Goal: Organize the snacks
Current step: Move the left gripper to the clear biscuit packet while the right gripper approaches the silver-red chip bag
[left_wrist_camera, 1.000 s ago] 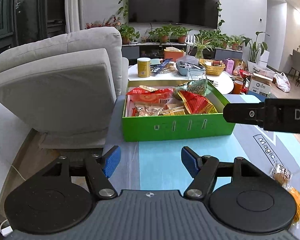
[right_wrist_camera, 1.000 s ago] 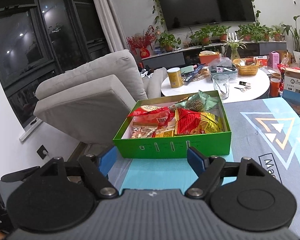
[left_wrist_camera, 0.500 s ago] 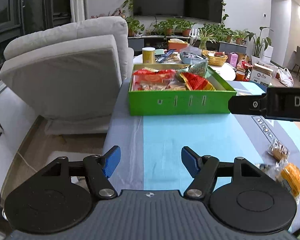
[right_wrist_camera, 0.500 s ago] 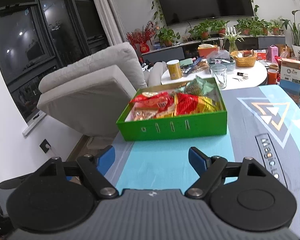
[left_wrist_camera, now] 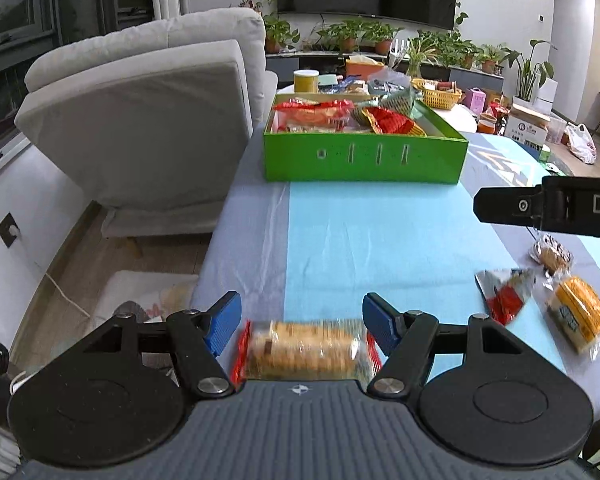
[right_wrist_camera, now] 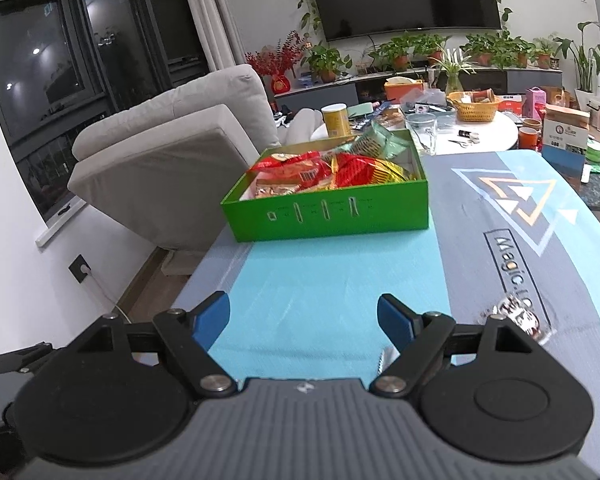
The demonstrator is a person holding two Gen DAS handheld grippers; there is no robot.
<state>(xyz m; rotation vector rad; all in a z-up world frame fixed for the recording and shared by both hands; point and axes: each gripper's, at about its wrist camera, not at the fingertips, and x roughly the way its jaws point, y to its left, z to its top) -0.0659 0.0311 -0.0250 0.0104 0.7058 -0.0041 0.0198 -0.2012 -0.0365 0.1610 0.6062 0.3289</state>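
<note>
A: Item one, cracker pack (left_wrist_camera: 306, 350). Where is it?

B: On the surface at the near edge, directly ahead of the left hand-held gripper (left_wrist_camera: 302, 322), low between its blue pads (left_wrist_camera: 224, 320). Long axis runs left to right, across the gap. Pads stand apart, neither pressing on the wrapper.

A: Nearer hand?

B: The left, by my judgement. Closing on the pack would mean squeezing it end to end; a turned wrist might suit the narrow side better.

A: Item two, right hand-held gripper (right_wrist_camera: 304, 322).

B: Fingers apart, nothing between them but blue cloth. It looks over the same surface toward the green box (right_wrist_camera: 332, 216).

A: Box contents?

B: Red, yellow and green packets, piled. It sits at the far left of the surface, well apart from the loose snacks.

A: Other loose items?

B: Near right: red-and-silver packet (left_wrist_camera: 504, 294), yellow-wrapped cake (left_wrist_camera: 580, 314), small round pastry (left_wrist_camera: 552, 254).

A: Hidden or unclear?

B: The pack's near side is cut off by the gripper body and blurred. The pastry is partly behind the right gripper's finger. Labels unreadable.
</note>
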